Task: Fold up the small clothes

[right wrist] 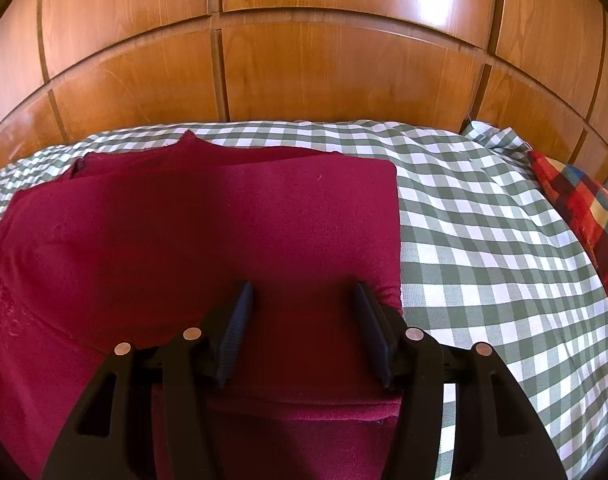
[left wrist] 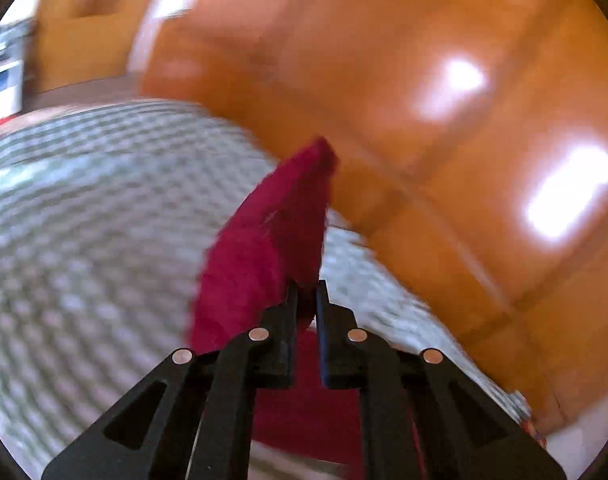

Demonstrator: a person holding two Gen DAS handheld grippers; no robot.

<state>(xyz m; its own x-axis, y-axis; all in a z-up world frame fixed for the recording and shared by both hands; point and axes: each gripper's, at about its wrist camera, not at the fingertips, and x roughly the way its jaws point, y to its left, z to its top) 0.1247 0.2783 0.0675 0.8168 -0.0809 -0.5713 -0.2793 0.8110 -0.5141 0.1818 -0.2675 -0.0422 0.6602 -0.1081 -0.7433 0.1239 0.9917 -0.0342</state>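
A wall of glossy orange-brown wooden panels fills the background of both views. Below it spreads one green-and-white checked sheet over a bed. At the right edge of the right wrist view lies one multicoloured plaid cushion.

One dark red garment lies on the sheet, folded into several flat layers. The right gripper sits low over the garment's near right part, jaws roughly half apart, with cloth beneath and between the fingers but not pinched by them.

The left wrist view is heavily blurred. There the left gripper is nearly closed, its tips nipping what seems to be an edge of the same red cloth, which stands raised above the sheet ahead of the fingers.
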